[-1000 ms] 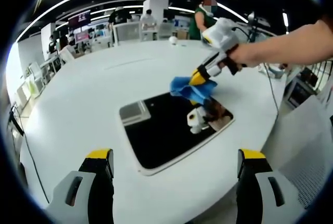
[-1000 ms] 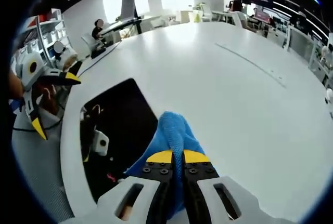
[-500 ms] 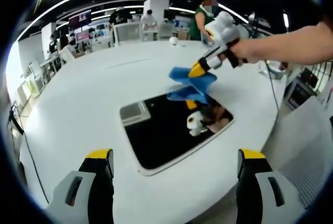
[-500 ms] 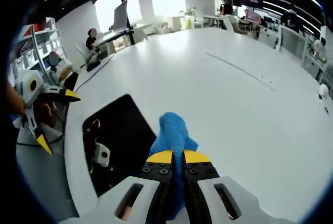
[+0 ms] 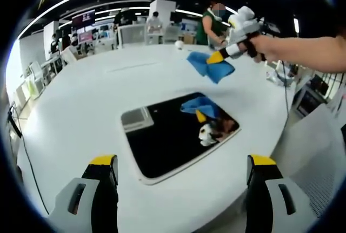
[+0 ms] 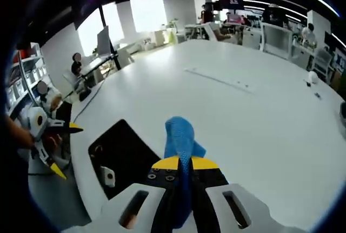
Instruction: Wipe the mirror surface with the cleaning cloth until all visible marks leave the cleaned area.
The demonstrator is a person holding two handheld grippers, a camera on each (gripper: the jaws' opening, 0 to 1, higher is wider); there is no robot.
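On the big white table (image 5: 81,108), the mirror (image 5: 178,133) is lying flat, a dark rectangle with rounded corners and a pale rim, sitting toward the table's near edge. In the left gripper view it is lying just past the centre, at about 6 o'clock from the raised cloth. Its glass is reflecting a blue patch and a yellow tip near its 1 o'clock corner.

The left gripper (image 5: 181,176) is hanging above the near edge of the table with its two yellow-tipped jaws standing wide apart, gripping nothing. In the right gripper view it is showing at 9 o'clock, beside the table's edge, jaws spread.

The right gripper (image 5: 216,58) is being held up in the air at 1 o'clock from the mirror, in a person's hand (image 5: 262,48). Its jaws are pressed together on the blue cloth (image 5: 210,64), which is hanging loose off the tips, well clear of the glass. In the right gripper view the cloth (image 6: 181,144) is sticking up between the closed yellow tips, with the mirror (image 6: 121,154) lying at 9 o'clock from them.

At the far side of the room, people are standing among desks (image 5: 135,30).
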